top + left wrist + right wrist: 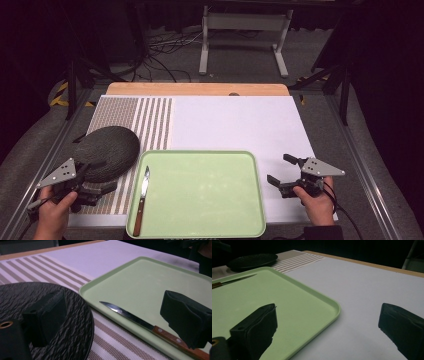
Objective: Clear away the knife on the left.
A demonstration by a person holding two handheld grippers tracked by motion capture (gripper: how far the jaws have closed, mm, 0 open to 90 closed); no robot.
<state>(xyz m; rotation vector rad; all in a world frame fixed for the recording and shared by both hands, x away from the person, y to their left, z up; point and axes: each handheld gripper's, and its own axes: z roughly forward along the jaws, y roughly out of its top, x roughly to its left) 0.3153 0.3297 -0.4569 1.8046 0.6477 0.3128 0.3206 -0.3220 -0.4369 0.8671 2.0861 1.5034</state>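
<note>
**No readable text**

No words, labels, brands or numbers can be read anywhere. The tray (200, 220), the knife (142, 199) along its left edge, the dark plate (107, 150) and the striped mat (150, 120) carry no print. The only sign-like marking is yellow-and-black hazard striping (62, 95) on the floor off the table's far left corner.

Table brightly lit from above — surroundings dark; near jaws blurred.
</note>
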